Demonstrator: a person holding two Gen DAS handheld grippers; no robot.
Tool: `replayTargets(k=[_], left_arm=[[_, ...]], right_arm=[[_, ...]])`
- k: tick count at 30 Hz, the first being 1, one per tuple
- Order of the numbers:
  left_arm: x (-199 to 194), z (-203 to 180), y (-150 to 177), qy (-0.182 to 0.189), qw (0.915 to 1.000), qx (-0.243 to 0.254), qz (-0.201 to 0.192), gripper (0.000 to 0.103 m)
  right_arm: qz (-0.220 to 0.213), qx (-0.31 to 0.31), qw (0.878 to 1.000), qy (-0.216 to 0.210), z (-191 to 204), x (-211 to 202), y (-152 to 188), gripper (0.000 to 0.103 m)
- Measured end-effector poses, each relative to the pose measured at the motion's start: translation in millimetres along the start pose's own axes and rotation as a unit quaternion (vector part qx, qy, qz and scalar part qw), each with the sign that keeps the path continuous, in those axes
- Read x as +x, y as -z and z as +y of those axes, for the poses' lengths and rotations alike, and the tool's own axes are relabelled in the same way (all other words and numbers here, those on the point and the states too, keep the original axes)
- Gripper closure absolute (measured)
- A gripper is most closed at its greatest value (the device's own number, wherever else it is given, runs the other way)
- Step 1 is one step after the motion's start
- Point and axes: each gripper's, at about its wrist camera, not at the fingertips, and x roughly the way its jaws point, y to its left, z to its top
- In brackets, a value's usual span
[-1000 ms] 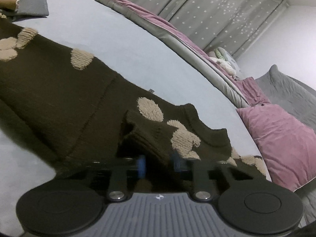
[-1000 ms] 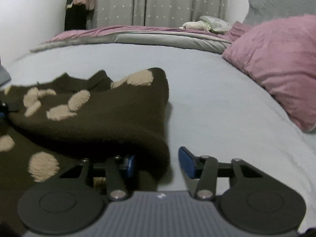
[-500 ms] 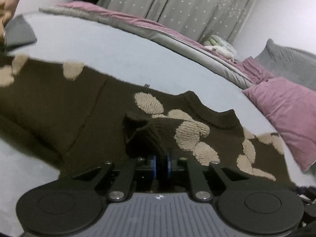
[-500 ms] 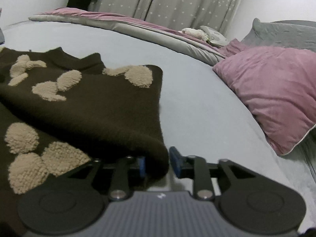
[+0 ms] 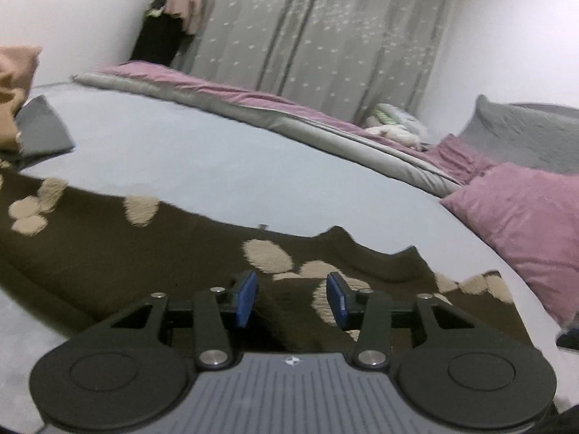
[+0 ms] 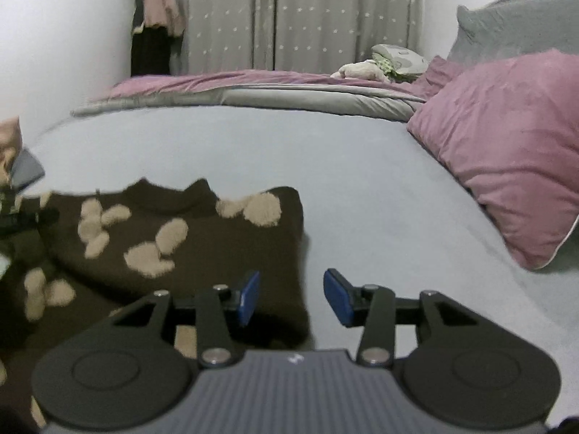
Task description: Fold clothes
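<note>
A dark brown knit sweater (image 5: 152,253) with fluffy beige patches lies spread on the pale blue bed sheet (image 5: 202,159). Its neckline faces the far side, and one sleeve is folded over the body. My left gripper (image 5: 292,300) hovers open just above the sweater near the collar, with nothing between its blue pads. In the right wrist view the same sweater (image 6: 202,249) fills the lower left. My right gripper (image 6: 291,298) is open over the sweater's right edge, where brown knit meets sheet (image 6: 362,188); it holds nothing.
A pink pillow (image 6: 506,152) and a grey pillow (image 6: 521,18) lie at the right. A rolled pink and grey duvet (image 5: 289,115) runs along the far side before dotted grey curtains (image 5: 325,29). Folded grey (image 5: 39,130) and orange (image 5: 14,86) clothes sit at far left.
Both grippers have let go of the sweater and opened. The folded sleeve and edge now lie flat on the garment, and both grippers have risen and pulled back slightly.
</note>
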Motion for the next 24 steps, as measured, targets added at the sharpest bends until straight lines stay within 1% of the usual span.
replayTargets(k=[3,4,5,6,8,11,13,16,19,24], left_arm=[[2.2,-5.8,4.0,0.015,0.9996,0.020,0.009,0.076],[3.4,-7.7,5.4,0.019,0.9994,0.027,0.012,0.078],[5.3,-9.7,6.4,0.022,0.9990,0.034,0.017,0.078],[8.1,-10.9,7.5,0.026,0.9986,0.039,0.025,0.081],[13.5,-11.3,10.6,0.029,0.9979,0.042,0.039,0.081],[21.1,-10.6,17.5,0.023,0.9968,0.044,0.063,0.081],[21.8,-10.8,20.1,0.023,0.9965,0.047,0.065,0.081],[21.5,-11.7,22.1,0.023,0.9962,0.052,0.067,0.081],[21.3,-11.2,22.7,0.024,0.9959,0.054,0.069,0.081],[20.8,-9.2,22.0,0.028,0.9958,0.049,0.071,0.081]], right_arm=[[-0.003,0.015,1.000,0.002,3.9,12.9,-3.4,0.063],[-0.004,0.016,1.000,0.001,8.4,15.7,-5.4,0.069],[-0.006,0.017,1.000,0.000,13.2,18.4,-7.7,0.078],[-0.009,0.006,1.000,0.000,20.8,21.3,-9.7,0.079],[-0.015,-0.026,1.000,0.006,38.6,28.0,-12.7,0.082],[-0.011,-0.070,0.997,0.032,56.9,49.3,-15.1,0.085],[-0.005,-0.097,0.994,0.056,66.4,65.8,-16.6,0.087],[0.017,-0.128,0.986,0.102,71.4,98.1,-20.5,0.092],[0.038,-0.124,0.985,0.117,66.4,127.2,-26.5,0.094],[0.051,-0.083,0.988,0.122,48.7,156.0,-33.8,0.098]])
